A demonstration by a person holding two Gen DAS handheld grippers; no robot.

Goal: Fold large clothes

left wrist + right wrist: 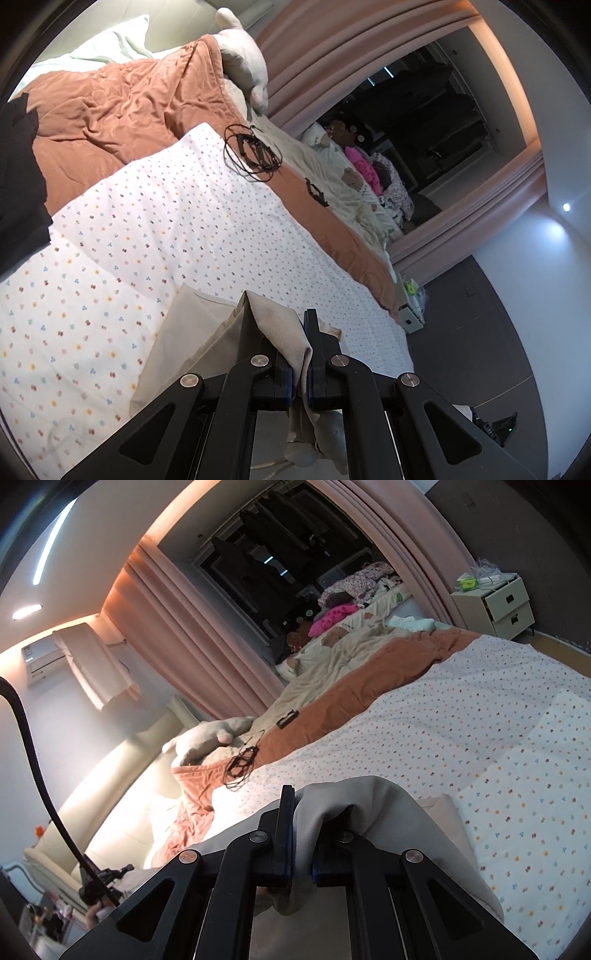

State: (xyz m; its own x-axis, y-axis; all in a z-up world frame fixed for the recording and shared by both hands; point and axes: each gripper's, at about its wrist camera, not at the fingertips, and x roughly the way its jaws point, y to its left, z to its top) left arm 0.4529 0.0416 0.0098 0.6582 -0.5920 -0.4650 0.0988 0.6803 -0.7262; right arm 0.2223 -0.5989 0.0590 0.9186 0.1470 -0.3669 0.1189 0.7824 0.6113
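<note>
A beige garment (207, 332) hangs over the flower-print bed sheet (177, 229). My left gripper (299, 354) is shut on a bunched edge of it; cloth drapes over the left finger and hangs down between the jaws. In the right wrist view my right gripper (301, 834) is shut on another edge of the beige garment (399, 812), which folds over the right finger and hides it. Both grippers hold the cloth a little above the sheet (461, 738).
An orange quilt (122, 107) lies beyond the sheet, with black cables (251, 151) on its edge and a grey plush toy (243, 55). A cream blanket and clothes pile (351, 590) lie by the pink curtain (177, 627). A white nightstand (498, 602) stands beside the bed.
</note>
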